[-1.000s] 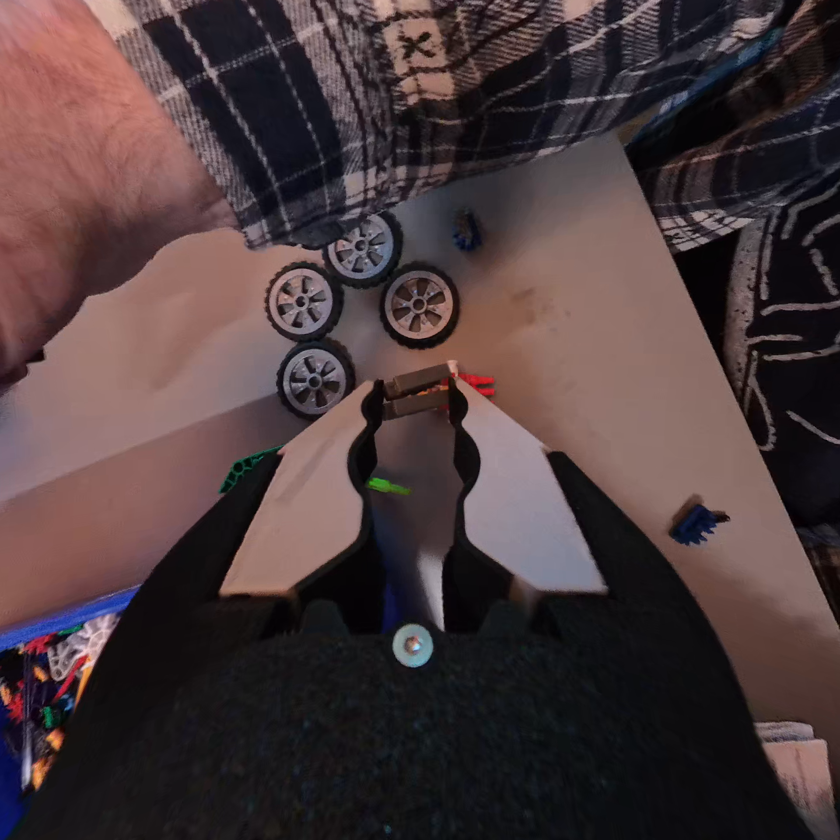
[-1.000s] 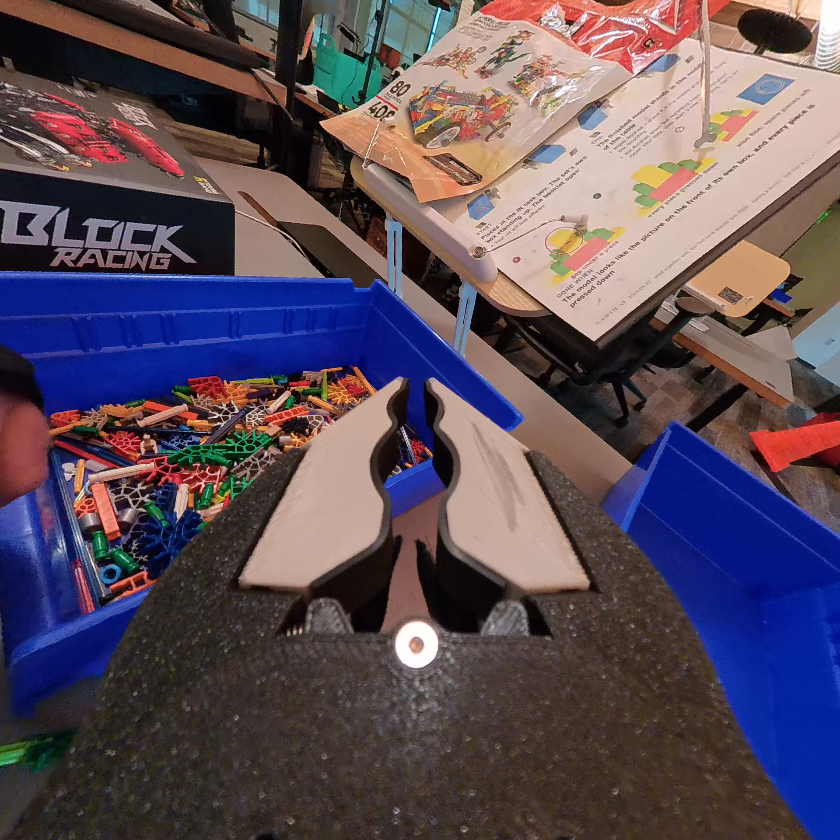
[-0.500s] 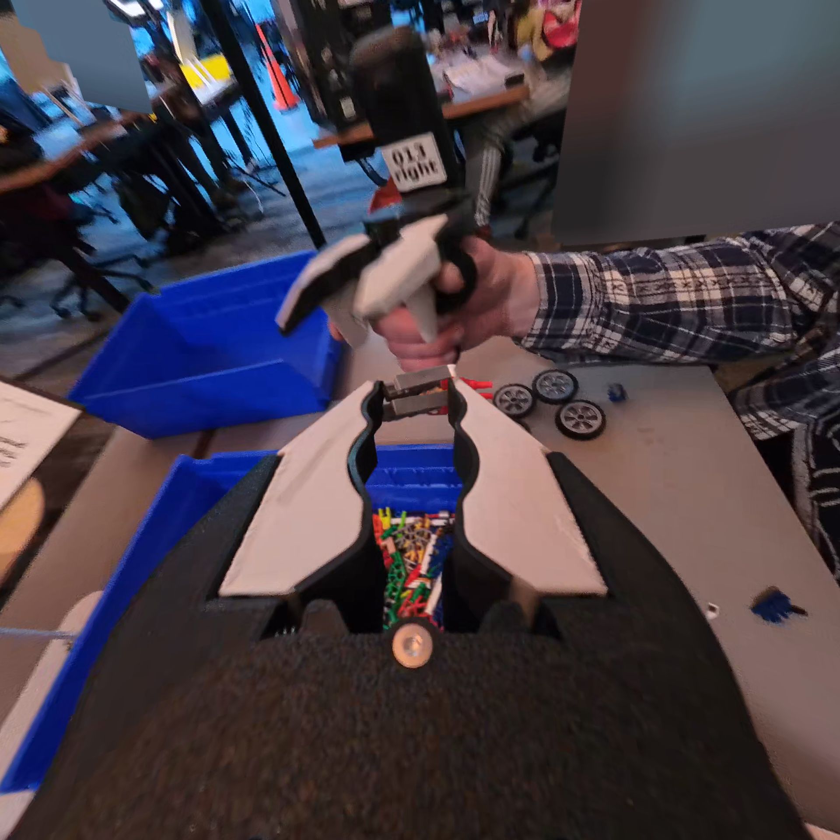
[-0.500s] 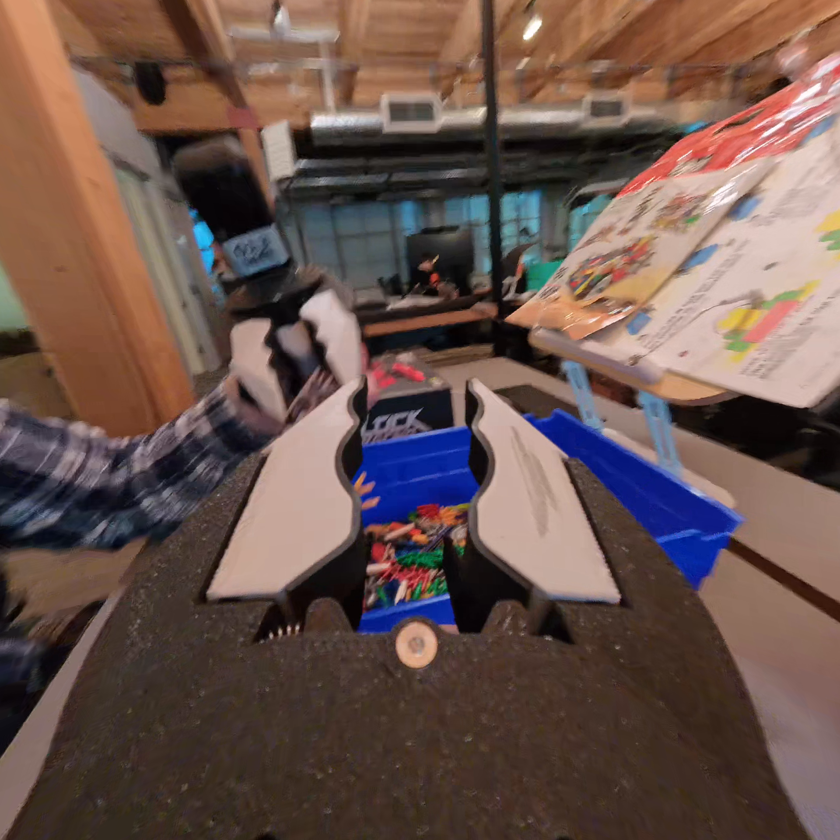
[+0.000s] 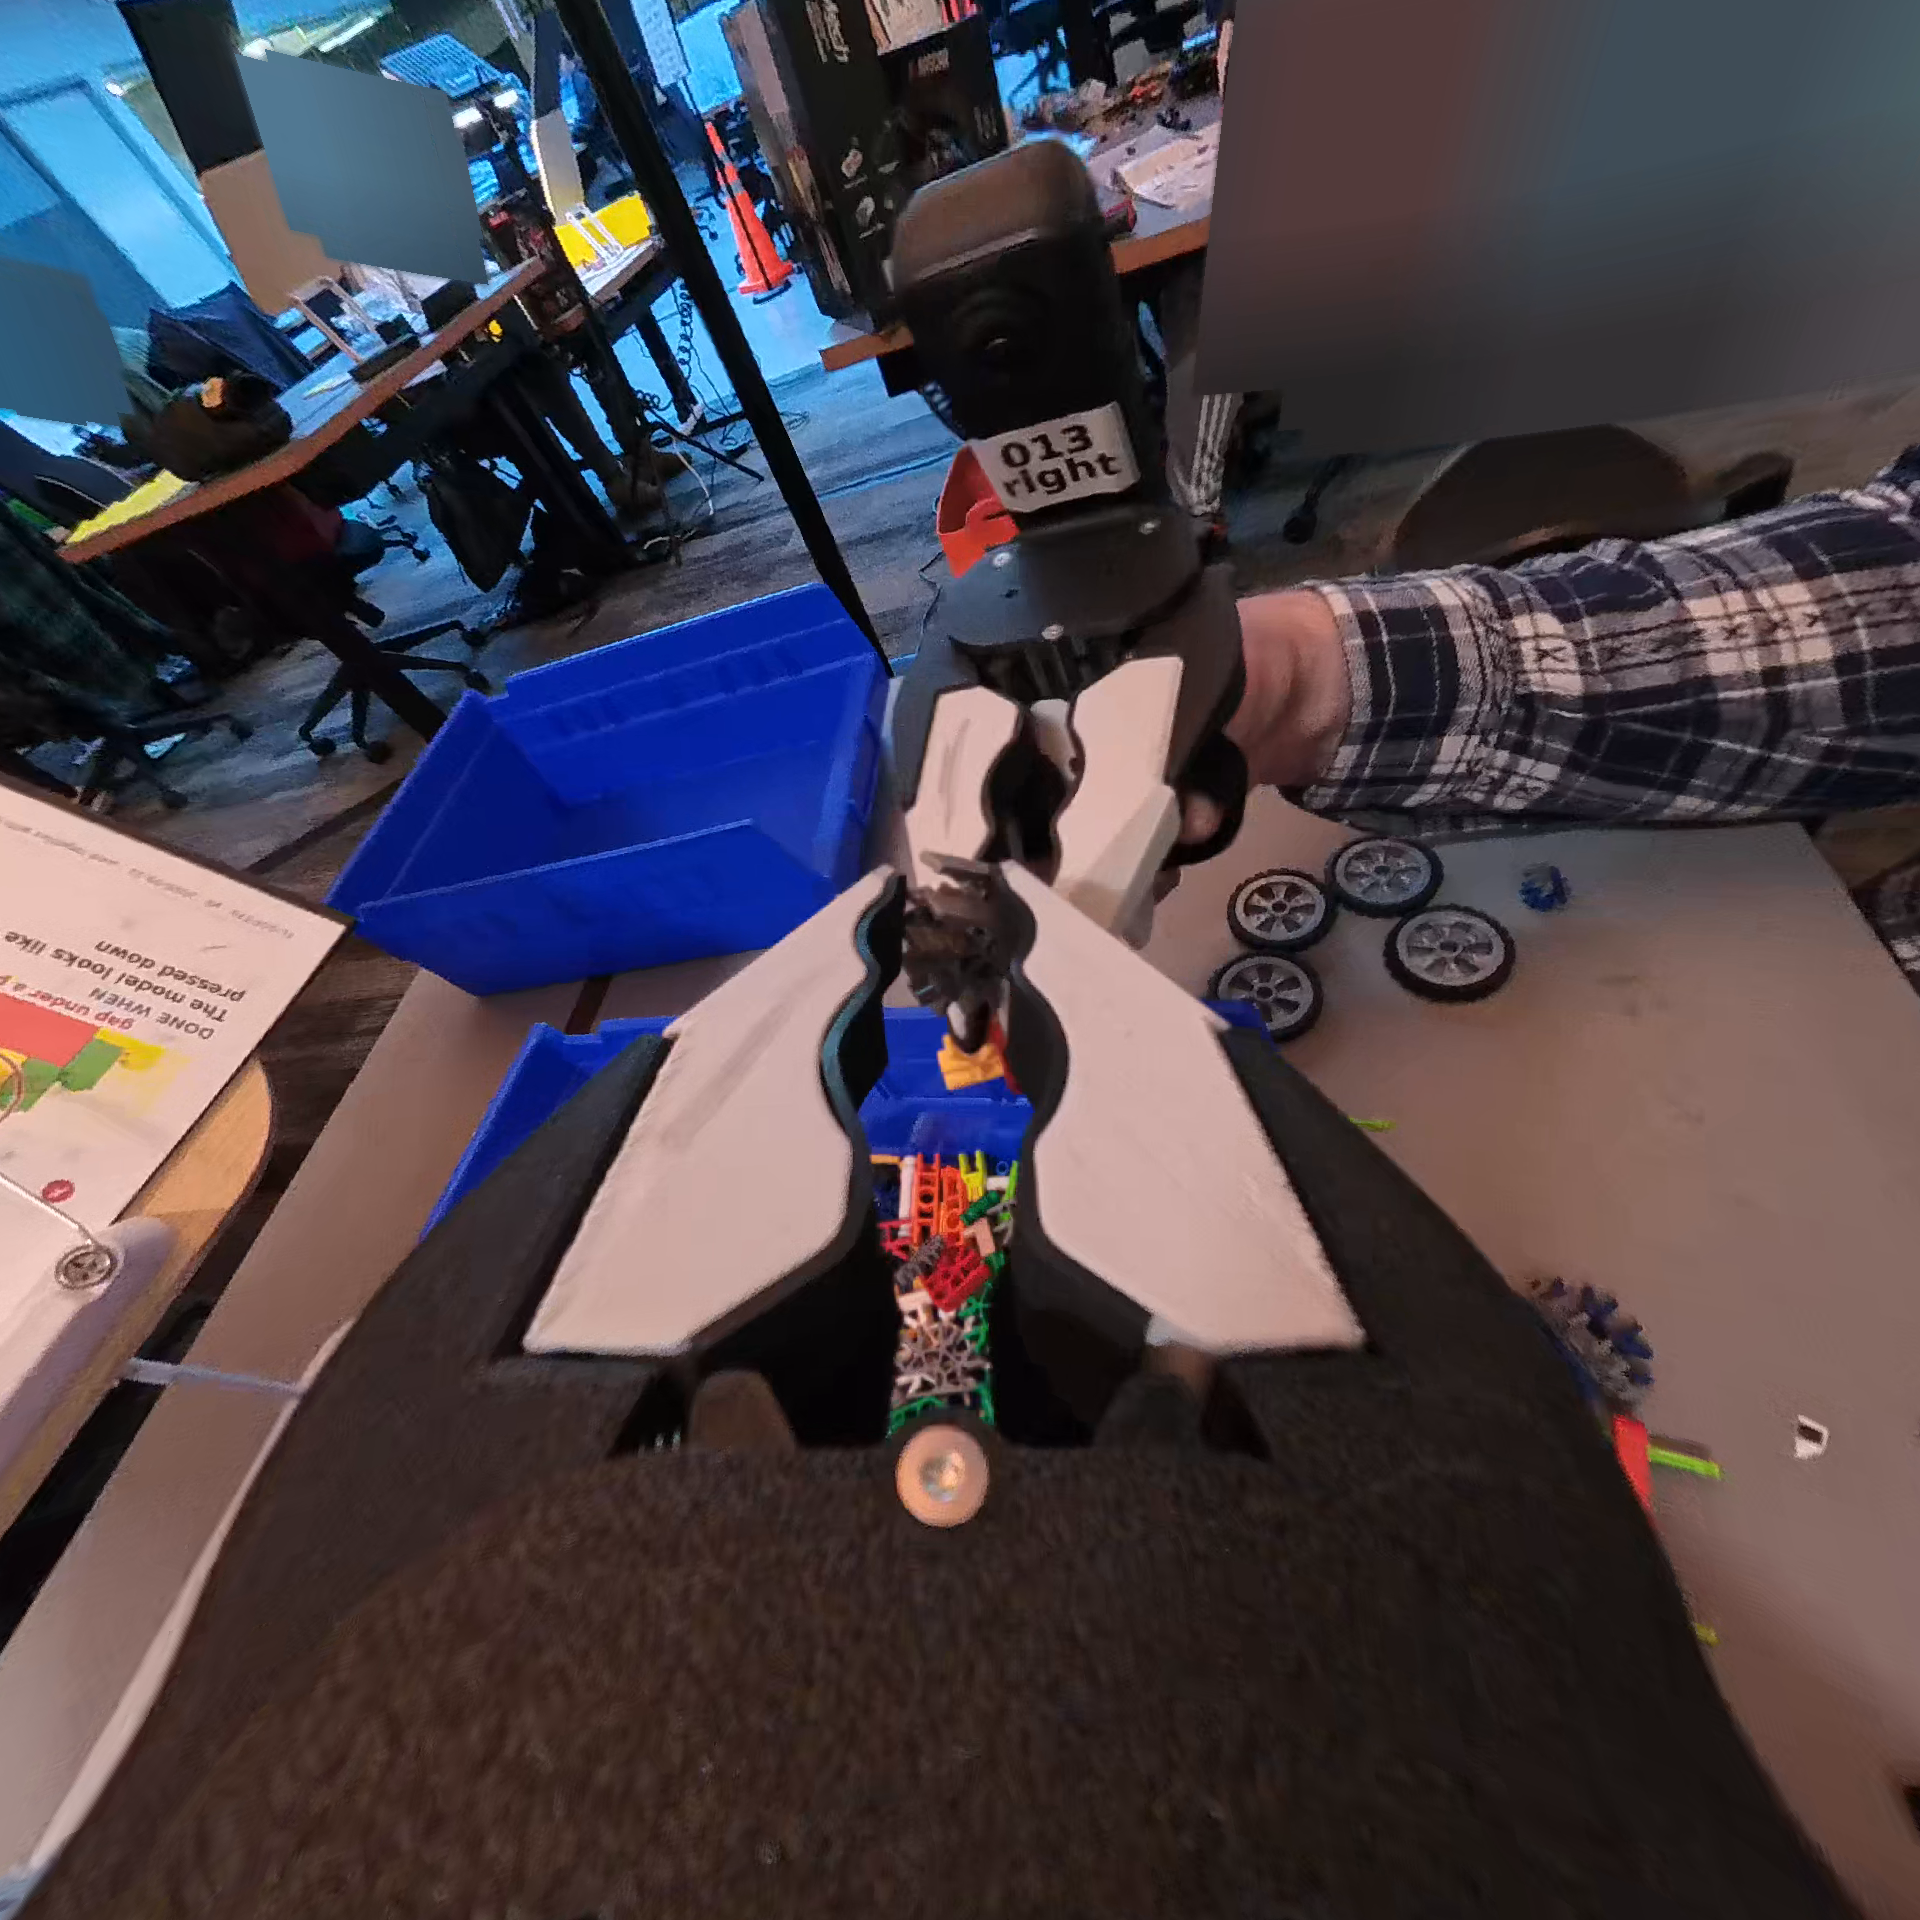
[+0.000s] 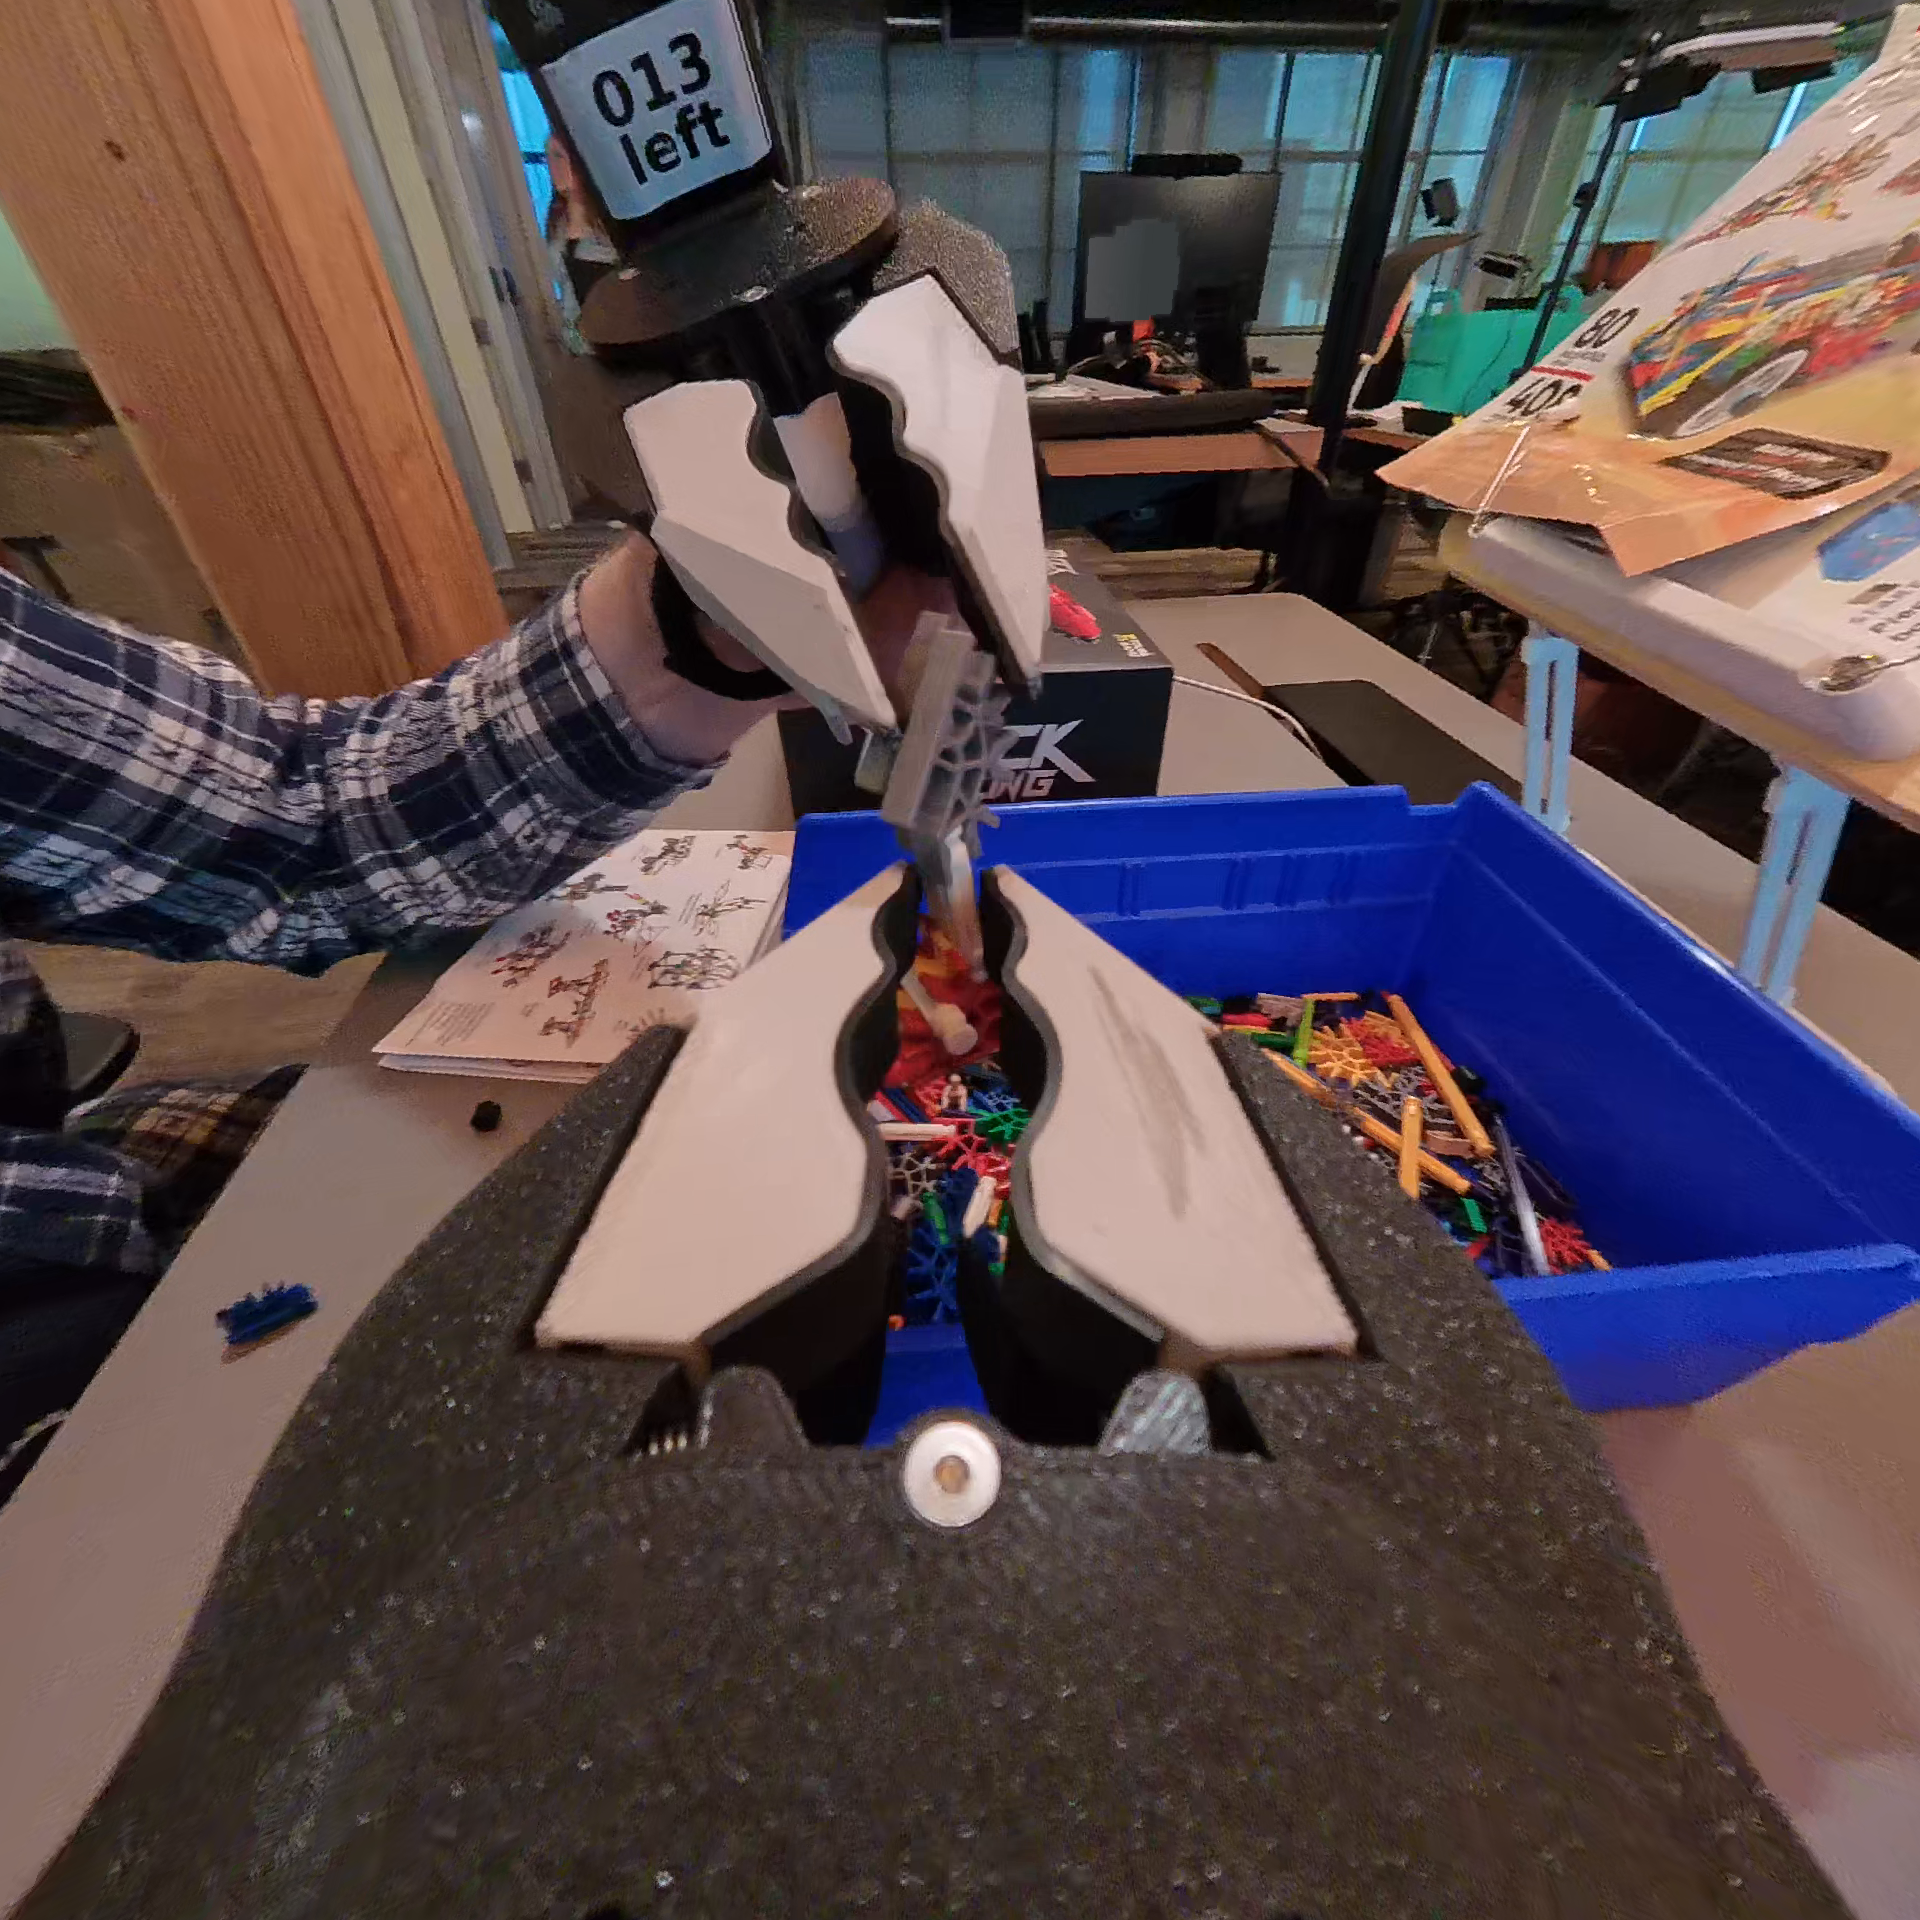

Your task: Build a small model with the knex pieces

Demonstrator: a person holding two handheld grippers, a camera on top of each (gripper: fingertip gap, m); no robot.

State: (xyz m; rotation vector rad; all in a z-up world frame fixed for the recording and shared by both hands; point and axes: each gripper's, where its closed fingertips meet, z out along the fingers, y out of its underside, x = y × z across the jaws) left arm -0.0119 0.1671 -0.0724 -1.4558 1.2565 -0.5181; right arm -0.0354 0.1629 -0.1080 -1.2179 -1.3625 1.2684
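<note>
- Left wrist view: the left gripper [image 5: 948,899] had its tongs pinched narrow on a small grey piece [image 5: 951,940] made of spiky building bits, held up above the full blue bin [image 5: 551,1060].
- The right gripper [image 6: 948,883] met it tip to tip. Its tongs were narrow too, one on each side of the pale bottom end of the grey piece. I could not tell if they were squeezing it or just sitting beside it.
- The full blue bin sat right under both grippers, packed with sticks and spiky bits in many colours.
- An empty blue bin [image 5: 623,810] stood just behind it on the table [image 5: 1558,1143].
- Four grey wheels [image 5: 1449,951] with black tyres lay close together on the table, near a plaid sleeve [image 5: 1610,665].
- A little blue piece [image 6: 265,1309] lay alone on the table, apart from the bins.
- Things with writing — each gripper had a white sticker [image 5: 1049,462] on its black body.
- A black box [image 6: 1091,748] with big pale letters stood behind the full bin.
- A booklet [image 6: 613,945] of line drawings lay flat beside it.
- A tilted board [image 6: 1766,665] held printed sheets and a colourful toy packet.
</note>
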